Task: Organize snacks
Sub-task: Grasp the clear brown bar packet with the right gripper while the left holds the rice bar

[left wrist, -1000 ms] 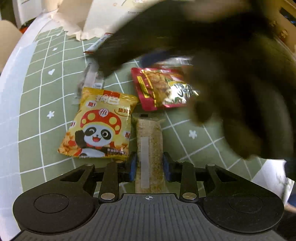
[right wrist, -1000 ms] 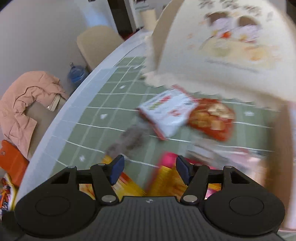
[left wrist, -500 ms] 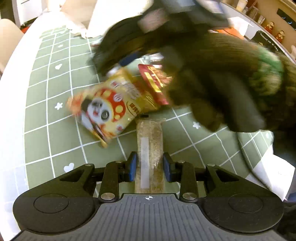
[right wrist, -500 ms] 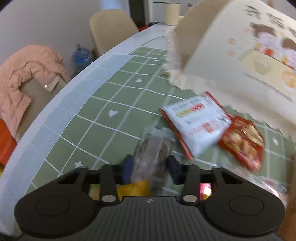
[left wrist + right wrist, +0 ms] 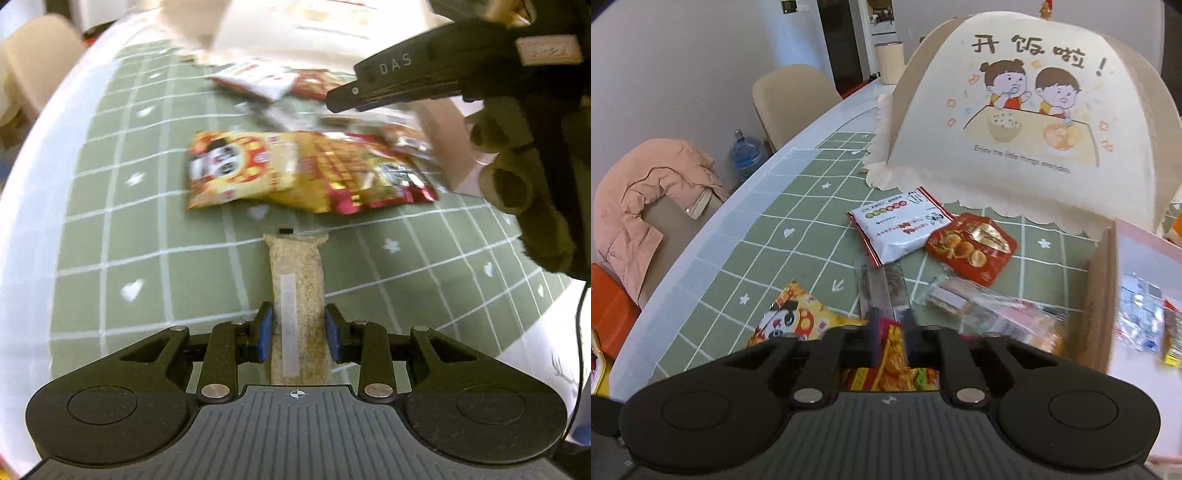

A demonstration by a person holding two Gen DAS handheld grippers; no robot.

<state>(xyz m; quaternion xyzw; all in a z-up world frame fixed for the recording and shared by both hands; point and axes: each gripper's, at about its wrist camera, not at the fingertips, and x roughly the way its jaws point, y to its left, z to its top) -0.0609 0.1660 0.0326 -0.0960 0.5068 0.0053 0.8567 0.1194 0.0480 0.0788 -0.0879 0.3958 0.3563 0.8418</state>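
My left gripper is shut on a long clear-wrapped beige cereal bar, held just above the green checked mat. Ahead of it lie a yellow panda snack bag and a red-and-yellow packet. My right gripper is shut on a dark clear-wrapped bar; it also shows at the top right of the left wrist view, held by a gloved hand. The panda bag lies just left of the right gripper. A pink cardboard box with snacks inside stands to the right.
A white packet, a red packet and a clear pack of wafers lie on the mat. A cream food cover stands behind them. Chairs, a pink jacket and a water bottle are beyond the table's left edge.
The right gripper closed on the dark bar and drew back. The panda bag was pushed around and now lies sideways. The left gripper kept hold of the cereal bar and swung its view.
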